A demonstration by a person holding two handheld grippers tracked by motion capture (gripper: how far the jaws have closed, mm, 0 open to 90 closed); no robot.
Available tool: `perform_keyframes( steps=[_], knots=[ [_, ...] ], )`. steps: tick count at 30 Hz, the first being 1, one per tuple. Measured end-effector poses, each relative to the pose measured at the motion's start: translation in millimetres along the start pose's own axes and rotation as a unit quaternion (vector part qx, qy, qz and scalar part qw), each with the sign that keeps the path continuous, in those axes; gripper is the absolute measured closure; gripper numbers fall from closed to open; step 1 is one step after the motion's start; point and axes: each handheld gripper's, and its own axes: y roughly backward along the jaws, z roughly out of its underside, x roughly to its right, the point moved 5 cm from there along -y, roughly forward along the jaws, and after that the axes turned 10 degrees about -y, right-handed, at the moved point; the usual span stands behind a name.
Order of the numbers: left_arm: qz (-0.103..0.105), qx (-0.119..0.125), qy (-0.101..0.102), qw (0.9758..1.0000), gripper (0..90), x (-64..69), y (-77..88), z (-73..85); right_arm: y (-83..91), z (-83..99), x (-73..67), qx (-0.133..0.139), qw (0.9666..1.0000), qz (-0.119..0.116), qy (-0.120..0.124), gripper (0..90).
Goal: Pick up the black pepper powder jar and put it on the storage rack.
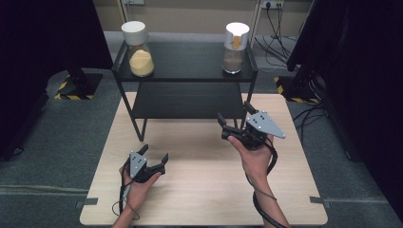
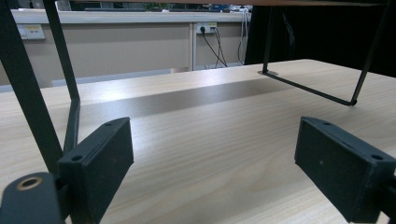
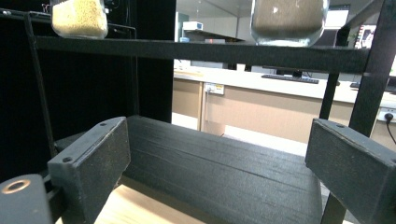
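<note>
A black two-tier shelf (image 1: 185, 61) stands at the far side of the wooden table (image 1: 199, 194). On its top tier, a glass jar of yellow grains (image 1: 139, 50) with a white lid sits at the left, and a glass jar of brown grains (image 1: 235, 47) with a white lid at the right. My left gripper (image 1: 154, 154) rests low over the table near its front left, open and holding nothing. My right gripper (image 1: 235, 115) is raised in front of the shelf's right legs, open and holding nothing. In the right gripper view the yellow jar (image 3: 79, 17) and brown jar (image 3: 288, 21) stand above the lower tier (image 3: 219, 172).
The shelf's thin black legs (image 2: 70, 84) stand on the table just ahead of the left gripper. Black curtains and stands flank the table on both sides. Cables lie on the grey floor at the right (image 1: 309, 109). Bare tabletop (image 2: 210, 154) lies between the left jaws.
</note>
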Motion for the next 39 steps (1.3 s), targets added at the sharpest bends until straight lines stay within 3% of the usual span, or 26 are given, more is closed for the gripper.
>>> perform_keyframes(
  steps=[39],
  knots=[
    [-0.001,0.001,-0.001,1.0000,11.3,0.1,0.3,0.3,13.9,46.9,9.0,-0.038,0.9991,0.004,-0.019,6.8]
  ],
)
